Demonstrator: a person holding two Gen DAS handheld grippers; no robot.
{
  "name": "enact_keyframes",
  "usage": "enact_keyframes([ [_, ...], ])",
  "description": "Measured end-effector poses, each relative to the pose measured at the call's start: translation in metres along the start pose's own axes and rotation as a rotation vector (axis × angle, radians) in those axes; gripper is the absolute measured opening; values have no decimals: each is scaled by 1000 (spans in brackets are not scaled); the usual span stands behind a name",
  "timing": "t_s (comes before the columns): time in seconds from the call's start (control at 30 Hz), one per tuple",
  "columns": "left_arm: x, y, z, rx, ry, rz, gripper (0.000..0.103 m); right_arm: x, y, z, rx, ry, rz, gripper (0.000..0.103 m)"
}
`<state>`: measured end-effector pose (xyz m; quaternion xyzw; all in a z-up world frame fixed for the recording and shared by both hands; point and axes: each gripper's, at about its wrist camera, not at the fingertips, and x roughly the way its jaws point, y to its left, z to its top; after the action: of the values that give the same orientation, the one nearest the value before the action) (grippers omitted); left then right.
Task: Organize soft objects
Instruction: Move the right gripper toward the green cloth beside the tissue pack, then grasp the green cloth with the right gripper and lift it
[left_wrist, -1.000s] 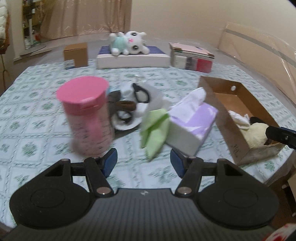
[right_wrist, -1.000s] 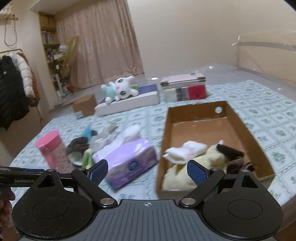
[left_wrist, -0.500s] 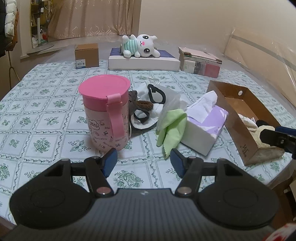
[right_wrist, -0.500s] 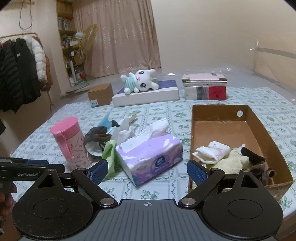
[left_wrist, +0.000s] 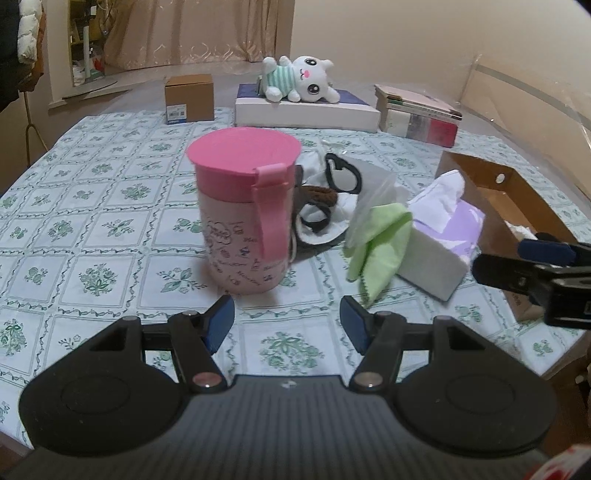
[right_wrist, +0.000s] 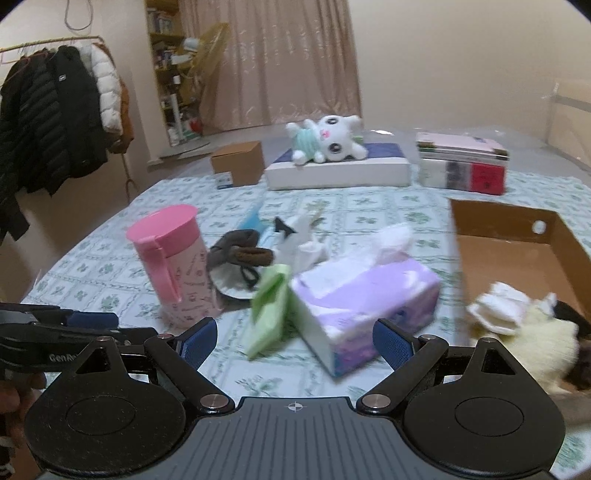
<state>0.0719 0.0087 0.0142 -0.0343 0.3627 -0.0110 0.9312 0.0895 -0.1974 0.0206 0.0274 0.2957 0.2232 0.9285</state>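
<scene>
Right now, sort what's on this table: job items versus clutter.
Job: green cloth, brown sock, white cloth pile, cardboard box holding soft items, plush toy.
Clutter: pink cup, tissue box, books.

Green cloth (left_wrist: 380, 247) lies crumpled against the purple tissue pack (left_wrist: 443, 243).

Smooth pink plastic cup (left_wrist: 244, 216); matt brown cardboard box (right_wrist: 517, 251); soft green cloth (left_wrist: 380, 247); glossy-wrapped tissue pack (right_wrist: 365, 295); printed cloth table (left_wrist: 92, 206) cover.

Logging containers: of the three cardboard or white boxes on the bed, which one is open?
The brown cardboard tray at right, already holding soft items; the small brown carton is closed.
</scene>
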Motion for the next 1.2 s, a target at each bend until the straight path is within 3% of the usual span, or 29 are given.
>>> enact_keyframes([
  [0.3, 15, 31, 1, -42, -1, 39, 60, 60, 17, 3, 8, 55, 2, 77],
  [0.73, 37, 66, -7, -104, 20, 33, 60, 116, 33, 2, 55, 66, -111, 55],
  [0.93, 42, 73, -10, -116, 20, 17, 60, 129, 35, 5, 48, 64, -154, 32],
  [1.0, 41, 74, -10, -116, 18, 14, 60, 127, 35, 6, 41, 55, -168, 13],
  [1.1, 36, 75, -9, -111, 10, 12, 60, 118, 35, 7, 35, 52, -160, 4],
  [1.2, 29, 72, -8, -97, 2, 5, 60, 104, 34, 9, 36, 47, -142, 2],
])
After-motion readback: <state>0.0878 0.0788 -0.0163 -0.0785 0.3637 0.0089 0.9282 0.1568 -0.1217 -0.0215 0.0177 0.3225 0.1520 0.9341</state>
